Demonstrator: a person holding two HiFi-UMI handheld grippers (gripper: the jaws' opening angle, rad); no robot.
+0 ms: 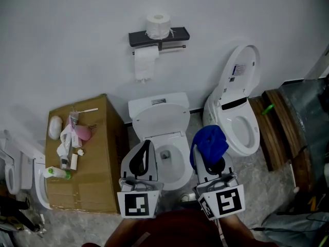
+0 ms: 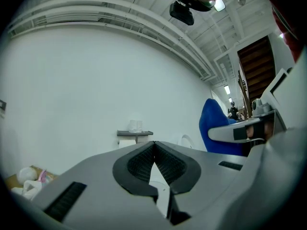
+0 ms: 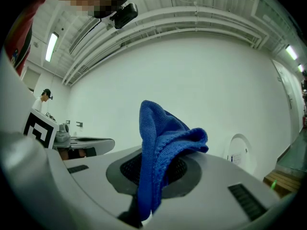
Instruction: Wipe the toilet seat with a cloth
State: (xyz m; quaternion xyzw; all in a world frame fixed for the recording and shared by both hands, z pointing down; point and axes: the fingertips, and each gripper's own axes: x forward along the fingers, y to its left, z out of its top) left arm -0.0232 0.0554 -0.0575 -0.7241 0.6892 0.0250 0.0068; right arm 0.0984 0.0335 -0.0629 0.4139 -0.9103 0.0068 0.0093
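The white toilet (image 1: 181,164) stands straight ahead with its lid (image 1: 160,119) raised against the cistern. My left gripper (image 1: 147,144) hovers over the bowl's left rim, its jaws shut with nothing between them; its ribbed pads (image 2: 139,164) meet at the tip. My right gripper (image 1: 208,151) hangs over the right rim, shut on a blue cloth (image 1: 211,139) that bunches up above the jaws. In the right gripper view the blue cloth (image 3: 160,143) stands up from between the pads. The same cloth (image 2: 215,123) shows at the right of the left gripper view.
A second toilet (image 1: 241,130) with its lid (image 1: 241,68) up stands at the right, beside a dark wooden step (image 1: 280,122). A cardboard box (image 1: 87,181) with bottles and small items sits at the left. A toilet-paper holder (image 1: 158,36) hangs on the wall.
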